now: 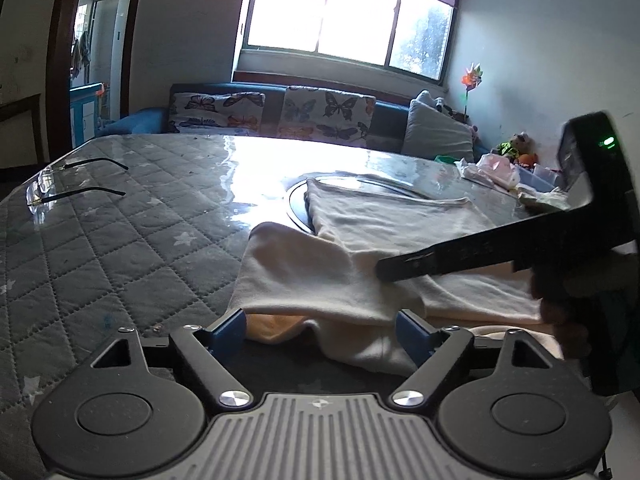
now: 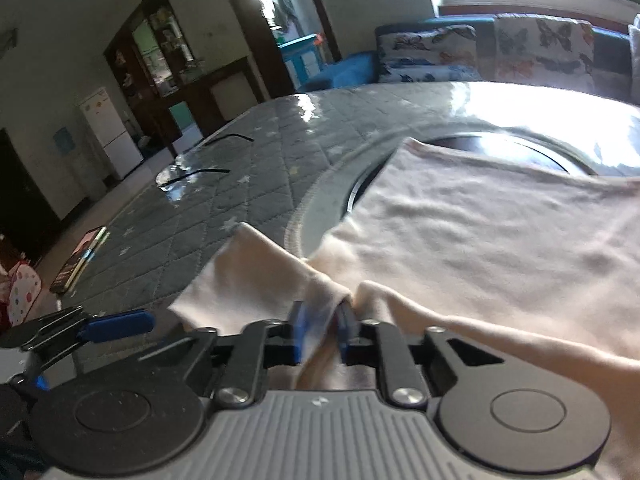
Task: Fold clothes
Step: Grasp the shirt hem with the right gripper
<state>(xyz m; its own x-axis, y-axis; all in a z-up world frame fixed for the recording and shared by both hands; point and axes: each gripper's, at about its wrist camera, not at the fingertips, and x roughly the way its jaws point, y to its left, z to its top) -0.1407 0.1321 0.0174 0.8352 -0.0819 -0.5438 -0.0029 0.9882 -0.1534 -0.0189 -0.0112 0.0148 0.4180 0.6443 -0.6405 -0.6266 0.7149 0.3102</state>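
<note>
Garment: cream shirt (image 1: 352, 256) lies spread on the table, body reaching over the dark round inset; the sleeve nearest the left gripper is folded inward over the body, its fold edge facing that camera. An orange patch of fabric shows under that edge.
Garment, right wrist view: same shirt (image 2: 480, 232) fills the right half of the frame, bunched into a pinch at the near edge.
Right gripper: right gripper (image 2: 322, 330) has its blue pads closed tight on a gathered fold of the shirt near the sleeve seam; cloth is drawn up between the pads.
Right gripper, seen from left: its black finger (image 1: 424, 264) comes in from the right and its tip lies on the cloth.
Left gripper: left gripper (image 1: 322, 328) stands wide, blue fingertips well apart at either side of the shirt's near edge; pads do not press the cloth.
Left gripper, seen from right: one blue pad (image 2: 120, 326) shows at the left edge, clear of the shirt.
Table: quilted grey cover with stars under clear plastic (image 1: 120, 240); round dark inset (image 1: 298, 204) partly under the shirt.
Other items: spectacles (image 1: 52, 188) near the far left edge, well apart from the shirt.
Background: sofa with butterfly cushions (image 1: 280, 112) under a bright window (image 1: 348, 16).
</note>
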